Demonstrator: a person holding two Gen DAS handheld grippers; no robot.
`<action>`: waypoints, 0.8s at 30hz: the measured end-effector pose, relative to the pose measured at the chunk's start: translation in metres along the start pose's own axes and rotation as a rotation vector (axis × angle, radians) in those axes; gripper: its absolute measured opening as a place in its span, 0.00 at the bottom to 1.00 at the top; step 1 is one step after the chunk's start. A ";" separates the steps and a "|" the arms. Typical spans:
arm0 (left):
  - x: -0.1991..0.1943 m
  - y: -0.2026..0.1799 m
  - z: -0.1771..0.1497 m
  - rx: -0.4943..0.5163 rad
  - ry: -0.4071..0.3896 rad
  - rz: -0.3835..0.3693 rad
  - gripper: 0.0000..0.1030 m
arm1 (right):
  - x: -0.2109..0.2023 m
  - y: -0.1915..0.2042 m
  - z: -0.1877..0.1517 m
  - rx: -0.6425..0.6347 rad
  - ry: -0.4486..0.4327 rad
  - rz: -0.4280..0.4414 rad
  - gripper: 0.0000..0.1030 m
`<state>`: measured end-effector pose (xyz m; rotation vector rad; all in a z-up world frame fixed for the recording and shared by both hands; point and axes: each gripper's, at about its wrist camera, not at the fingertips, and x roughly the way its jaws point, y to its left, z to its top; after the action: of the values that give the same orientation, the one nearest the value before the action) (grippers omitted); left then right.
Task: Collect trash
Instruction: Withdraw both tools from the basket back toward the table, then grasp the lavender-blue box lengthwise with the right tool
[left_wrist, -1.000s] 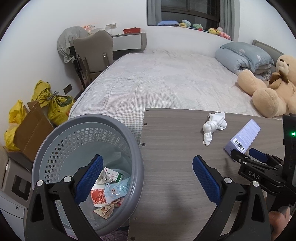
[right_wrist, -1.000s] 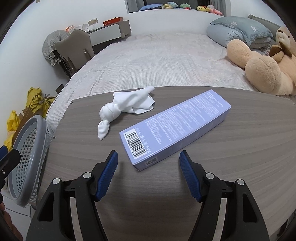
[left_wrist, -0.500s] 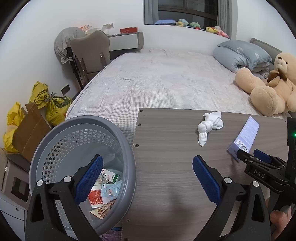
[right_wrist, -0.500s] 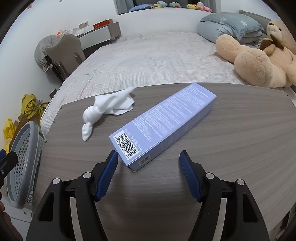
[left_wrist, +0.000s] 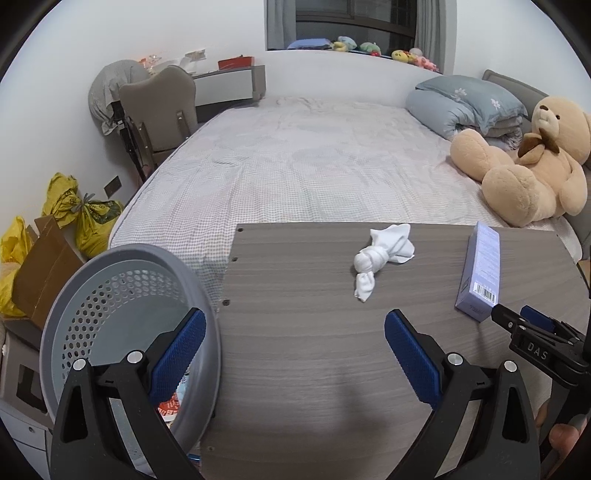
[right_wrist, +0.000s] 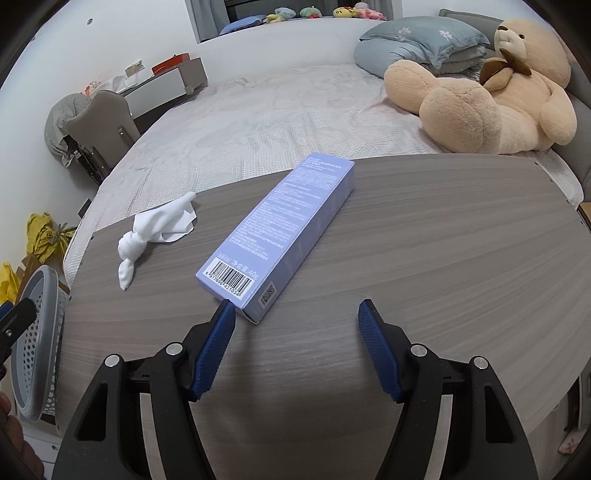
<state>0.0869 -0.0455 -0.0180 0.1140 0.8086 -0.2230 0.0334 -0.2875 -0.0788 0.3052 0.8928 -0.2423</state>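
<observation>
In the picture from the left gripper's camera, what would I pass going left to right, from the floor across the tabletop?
Yellow bags on the floor → cardboard box → grey perforated basket → knotted white cloth → purple box with a barcode → tip of the right gripper.

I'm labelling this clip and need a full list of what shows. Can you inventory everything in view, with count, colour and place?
Box: one, lilac, flat on the table, near end just ahead of the right jaws.
Tissue: one, white, knotted, on the table left of the box.
Table: one, grey wood, at the bed's foot.
Basket: one, grey, perforated, beside the table's left edge, wrappers inside.
Bed: one, pale checked sheet, behind the table.
Teddy bear: one, tan, on the bed.
Duvet: one, blue-grey, folded, by the bear.
Chair: one, grey, by the desk.
Bags: several, yellow, on the floor.
Left gripper: blue pads, open.
Right gripper: blue pads, open.
</observation>
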 end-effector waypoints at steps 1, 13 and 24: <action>0.001 -0.002 0.001 0.001 0.000 -0.004 0.93 | -0.003 0.000 0.000 0.002 -0.001 0.004 0.64; 0.022 -0.004 0.016 -0.001 -0.014 -0.008 0.93 | 0.005 0.015 0.044 0.054 -0.014 -0.010 0.64; 0.032 0.014 0.020 -0.036 -0.009 0.005 0.93 | 0.047 0.019 0.063 0.146 0.064 -0.110 0.68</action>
<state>0.1254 -0.0409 -0.0275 0.0807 0.8027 -0.2036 0.1139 -0.2961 -0.0758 0.4017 0.9588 -0.4023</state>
